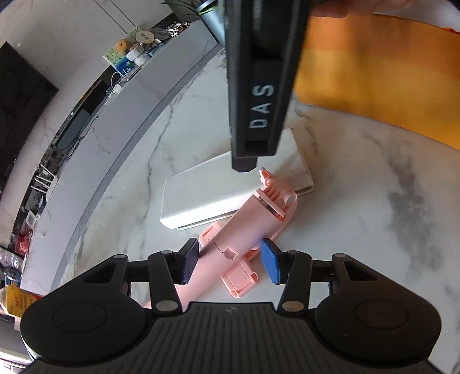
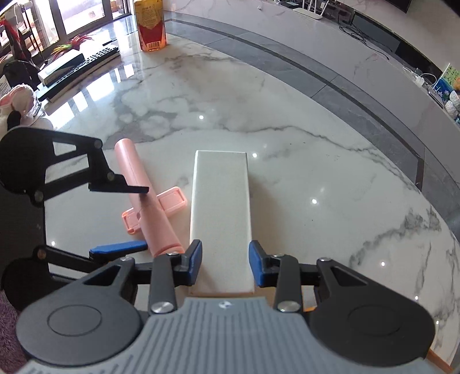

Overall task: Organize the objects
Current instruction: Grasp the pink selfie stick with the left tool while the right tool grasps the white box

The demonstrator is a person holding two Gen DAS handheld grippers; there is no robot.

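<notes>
Pink selfie stick (image 1: 253, 224) lies flat on my marble table (image 1: 373, 201), its head end resting over one edge of a white rectangular box (image 1: 207, 195). My left gripper (image 1: 230, 263) straddles the stick near its folded-out clamp; both pads stand clear of it, so I record it as parted, nothing gripped. My right gripper (image 2: 225, 263) sits over the near end of the same box; blue pads (image 2: 256, 266) are right at the box edges, but I cannot tell whether they press. Orange bottle (image 2: 151, 24) stands well apart at the far edge.
</notes>
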